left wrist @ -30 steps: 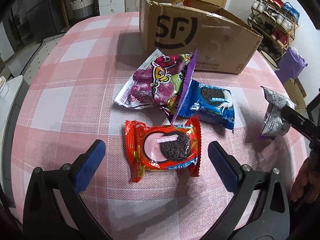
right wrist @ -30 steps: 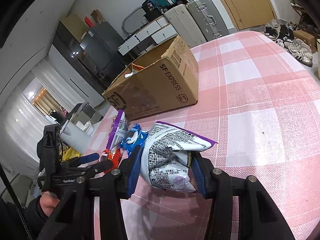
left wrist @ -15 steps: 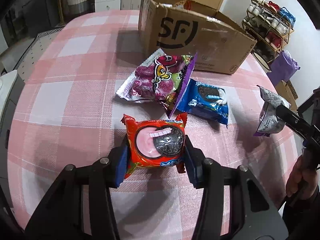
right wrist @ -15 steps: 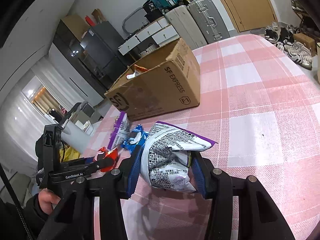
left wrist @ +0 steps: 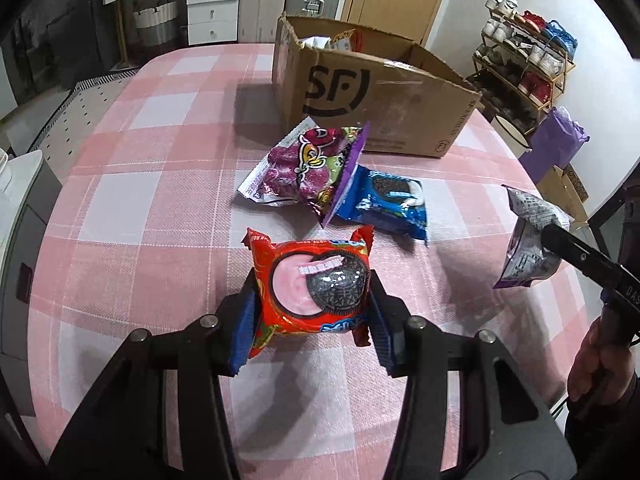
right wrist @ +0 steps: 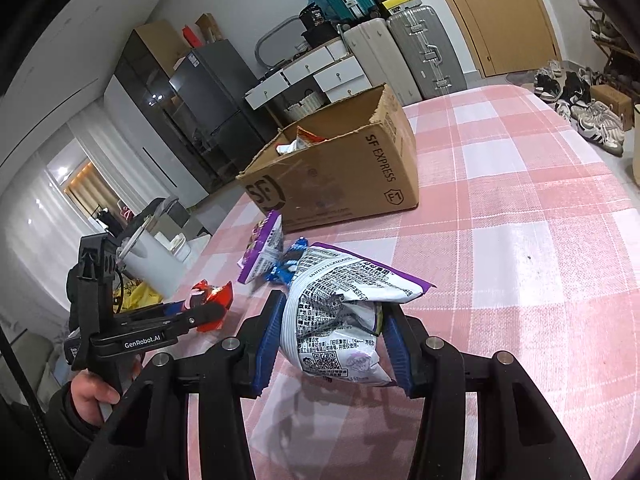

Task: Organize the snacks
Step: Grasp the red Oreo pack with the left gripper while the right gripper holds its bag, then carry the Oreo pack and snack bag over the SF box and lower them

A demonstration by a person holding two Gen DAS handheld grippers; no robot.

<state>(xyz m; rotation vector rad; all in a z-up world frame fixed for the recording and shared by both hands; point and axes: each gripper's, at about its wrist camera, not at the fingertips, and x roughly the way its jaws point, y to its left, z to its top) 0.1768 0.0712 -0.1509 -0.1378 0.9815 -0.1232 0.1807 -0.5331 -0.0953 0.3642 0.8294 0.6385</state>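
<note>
Snacks boxed: some in carton [left wrist: 372,92]. Loose on surface [left wrist: 160,200]: two packets. Left gripper [left wrist: 312,320] fingers clamp red packet [left wrist: 314,286]; right gripper [right wrist: 332,340] fingers clamp white bag [right wrist: 340,316].

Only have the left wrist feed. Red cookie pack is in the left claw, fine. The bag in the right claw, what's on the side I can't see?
Observer: The right claw is shut on the white bag; that face is dense black print with a QR code near the bottom.
Operator: Bag clear of the table?
Observer: It looks lifted; its shadow falls on the checked tablecloth just beneath it.
Operator: Anything already in the cardboard box?
Observer: Yes, the cardboard box is open on top, with white and orange wrappers showing inside.
</note>
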